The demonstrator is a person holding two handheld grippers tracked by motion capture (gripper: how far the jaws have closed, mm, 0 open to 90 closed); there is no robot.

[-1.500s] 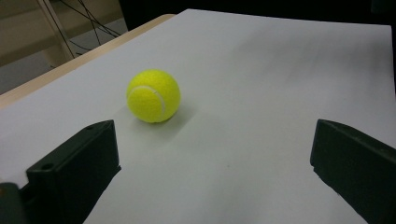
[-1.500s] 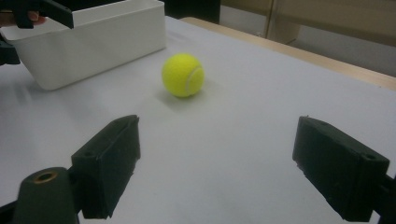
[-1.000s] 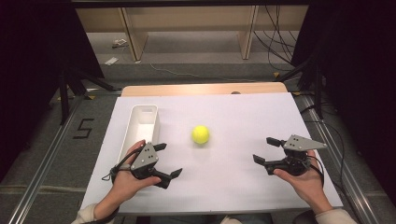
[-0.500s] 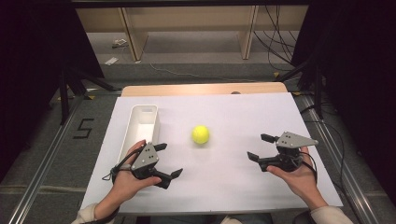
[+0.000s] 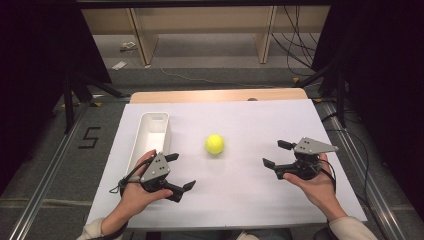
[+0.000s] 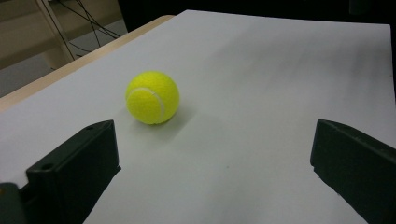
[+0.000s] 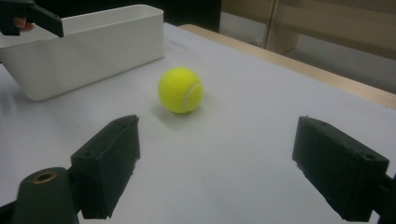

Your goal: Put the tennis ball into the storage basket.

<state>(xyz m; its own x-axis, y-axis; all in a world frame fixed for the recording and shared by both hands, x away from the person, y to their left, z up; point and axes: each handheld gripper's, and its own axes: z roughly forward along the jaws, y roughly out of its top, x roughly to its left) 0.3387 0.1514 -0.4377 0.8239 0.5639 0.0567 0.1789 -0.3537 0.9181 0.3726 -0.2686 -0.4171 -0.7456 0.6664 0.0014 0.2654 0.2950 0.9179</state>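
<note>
Tennis ball [image 5: 214,144] unmoved, right tool [image 5: 275,155] nearer

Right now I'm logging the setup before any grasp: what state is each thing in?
tennis ball: free on the white table cover, touched by nothing
white bin: upright, open-topped, nothing seen inside
left gripper: jaws open, holding nothing
right gripper: jaws open, holding nothing, aimed at the ball
white table cover: lying flat
</note>
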